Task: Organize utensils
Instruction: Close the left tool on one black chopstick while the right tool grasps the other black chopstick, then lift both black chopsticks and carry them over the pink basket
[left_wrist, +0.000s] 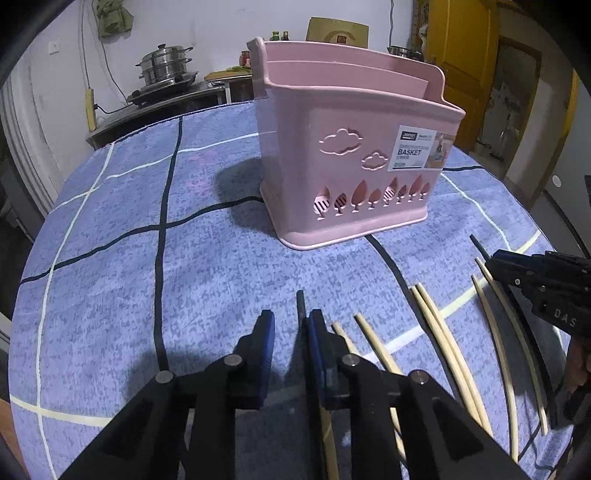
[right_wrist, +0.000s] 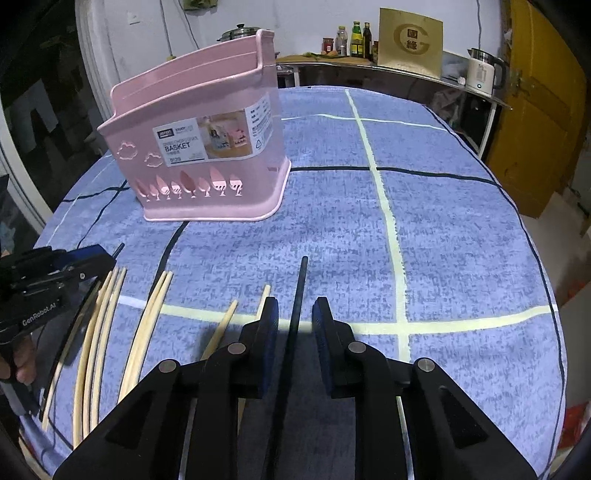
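Both grippers sit open, nearer the camera than the pink basket (right_wrist: 207, 147): the right gripper (right_wrist: 294, 321) straddles a black chopstick (right_wrist: 297, 295), while the left gripper (left_wrist: 288, 332) seems beside another.

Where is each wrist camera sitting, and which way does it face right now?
Left wrist: on the left gripper, low over the blue cloth, facing the pink basket ahead-right; its open fingers show, right gripper at right edge.
Right wrist: on the right gripper, basket ahead-left; its open fingers straddle a black chopstick, left gripper at left edge.
Shared: basket, cloth, pale chopsticks.
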